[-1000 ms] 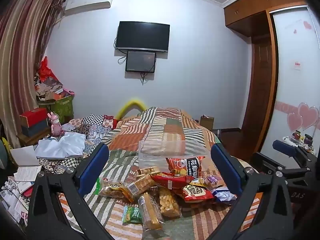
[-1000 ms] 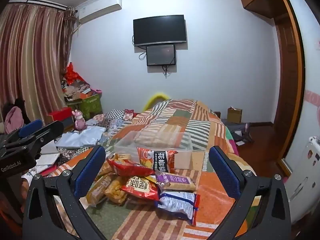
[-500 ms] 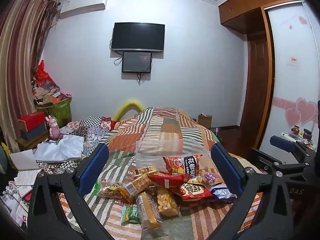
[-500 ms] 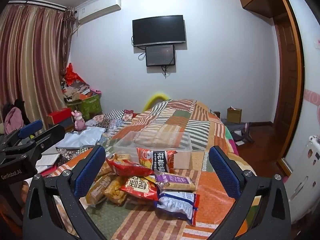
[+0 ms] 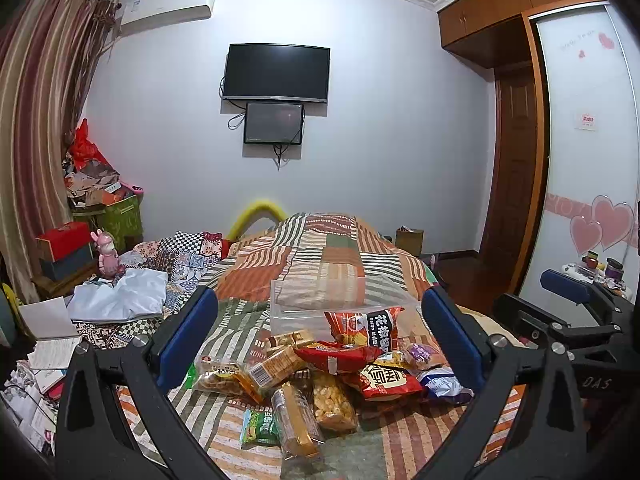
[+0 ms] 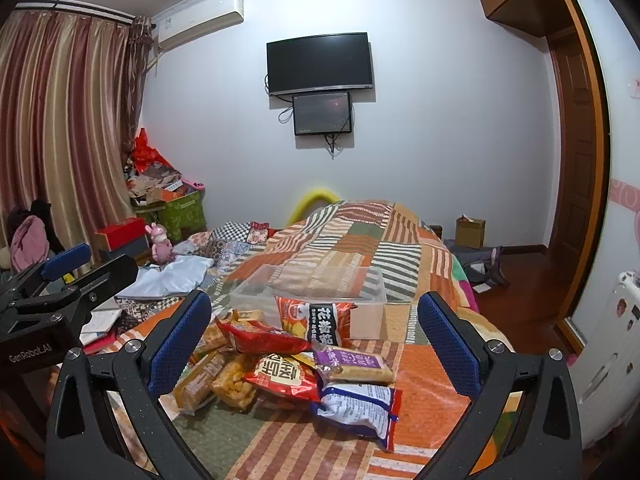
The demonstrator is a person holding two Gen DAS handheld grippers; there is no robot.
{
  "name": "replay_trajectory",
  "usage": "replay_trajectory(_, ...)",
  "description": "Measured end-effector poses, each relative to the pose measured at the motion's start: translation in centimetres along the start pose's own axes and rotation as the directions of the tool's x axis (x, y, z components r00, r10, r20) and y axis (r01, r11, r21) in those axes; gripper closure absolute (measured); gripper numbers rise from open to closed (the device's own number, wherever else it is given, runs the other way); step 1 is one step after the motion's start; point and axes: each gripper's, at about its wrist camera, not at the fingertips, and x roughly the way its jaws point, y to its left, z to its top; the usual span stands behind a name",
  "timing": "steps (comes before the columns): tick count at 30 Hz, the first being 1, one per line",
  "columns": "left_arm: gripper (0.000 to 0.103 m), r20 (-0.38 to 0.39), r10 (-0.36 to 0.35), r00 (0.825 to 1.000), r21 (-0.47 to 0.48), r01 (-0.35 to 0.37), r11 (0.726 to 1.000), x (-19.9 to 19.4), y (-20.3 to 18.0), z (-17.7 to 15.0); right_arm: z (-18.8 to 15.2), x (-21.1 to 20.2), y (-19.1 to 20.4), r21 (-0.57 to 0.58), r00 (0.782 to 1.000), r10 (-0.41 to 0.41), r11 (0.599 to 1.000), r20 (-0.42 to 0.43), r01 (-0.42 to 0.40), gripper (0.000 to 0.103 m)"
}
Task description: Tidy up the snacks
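Clear plastic bin (image 6: 308, 292) behind my snack pile (image 6: 288, 364) on quilt (image 6: 424, 376); my left gripper (image 5: 320, 344) and right gripper (image 6: 314, 344) gape wide, empty.

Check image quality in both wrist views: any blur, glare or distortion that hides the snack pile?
Left wrist view: sharp, evenly lit; fisheye bends the curtain and wardrobe; dark vignette in the corners; snack pile readable. Right wrist view: likewise sharp, walls bowed at the edges, mild sheen on the blue-and-white packet, no glare hiding labels.

Clear box (image 5: 340, 304) front hidden behind snack bags (image 5: 362, 326), pile's lower packets buried
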Motion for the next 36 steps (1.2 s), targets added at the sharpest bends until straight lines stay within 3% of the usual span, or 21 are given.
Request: replay_trajectory(36,0.0,0.007,-0.004,1.0,0.005,0.004,1.0,-0.21,-0.11,-0.13,0.32,-0.43,0.09,0.006,1.0,0.005,1.0,0.02,-0.005,0.0)
